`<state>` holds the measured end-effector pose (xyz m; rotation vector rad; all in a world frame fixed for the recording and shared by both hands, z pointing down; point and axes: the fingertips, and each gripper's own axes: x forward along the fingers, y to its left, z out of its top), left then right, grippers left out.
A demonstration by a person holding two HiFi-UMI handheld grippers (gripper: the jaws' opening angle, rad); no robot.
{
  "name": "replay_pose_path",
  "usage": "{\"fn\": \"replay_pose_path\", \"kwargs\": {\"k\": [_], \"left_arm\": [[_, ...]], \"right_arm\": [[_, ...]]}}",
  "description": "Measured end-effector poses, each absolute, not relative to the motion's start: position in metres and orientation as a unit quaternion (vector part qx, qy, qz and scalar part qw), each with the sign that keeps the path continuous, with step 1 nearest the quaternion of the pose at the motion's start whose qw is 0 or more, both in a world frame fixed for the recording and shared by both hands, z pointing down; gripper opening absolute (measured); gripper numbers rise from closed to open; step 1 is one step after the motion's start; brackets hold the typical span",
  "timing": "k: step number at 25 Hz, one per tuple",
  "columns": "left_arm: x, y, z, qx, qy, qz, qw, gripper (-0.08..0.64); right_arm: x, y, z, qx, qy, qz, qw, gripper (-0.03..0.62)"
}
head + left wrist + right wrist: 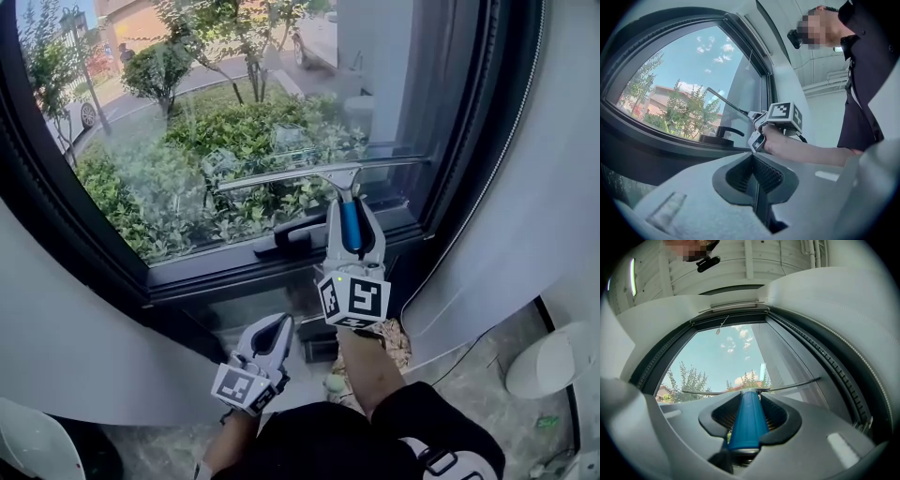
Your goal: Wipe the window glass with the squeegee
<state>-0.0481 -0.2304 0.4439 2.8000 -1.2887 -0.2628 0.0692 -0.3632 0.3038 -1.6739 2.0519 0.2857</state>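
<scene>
My right gripper [353, 208] is shut on the blue handle [351, 226] of the squeegee. Its long metal blade [309, 174] lies nearly level against the lower part of the window glass [234, 112]. In the right gripper view the blue handle [746, 420] fills the gap between the jaws and the blade [754, 389] crosses the glass [726, 357] ahead. My left gripper [275, 328] hangs low below the sill, shut and empty. In the left gripper view its jaws [753, 165] meet with nothing between them, and the right gripper [757, 126] shows ahead at the glass.
A black window handle [292, 234] lies on the dark lower frame [234, 272], just left of the right gripper. White curved walls [84, 328] flank the window. A white object [553, 361] stands on the floor at right. A cable [469, 361] runs across the floor.
</scene>
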Motion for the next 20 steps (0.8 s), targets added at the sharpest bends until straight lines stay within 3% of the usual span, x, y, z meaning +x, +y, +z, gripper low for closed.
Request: {"fn": "replay_pose_path", "kwargs": {"k": [20], "left_arm": [[-0.055,-0.232,0.449,0.895,-0.438,-0.068,0.046,0.002]], "right_arm": [[0.072,-0.362,0.334,-0.616,0.753,0.086,0.213,0.133]]}}
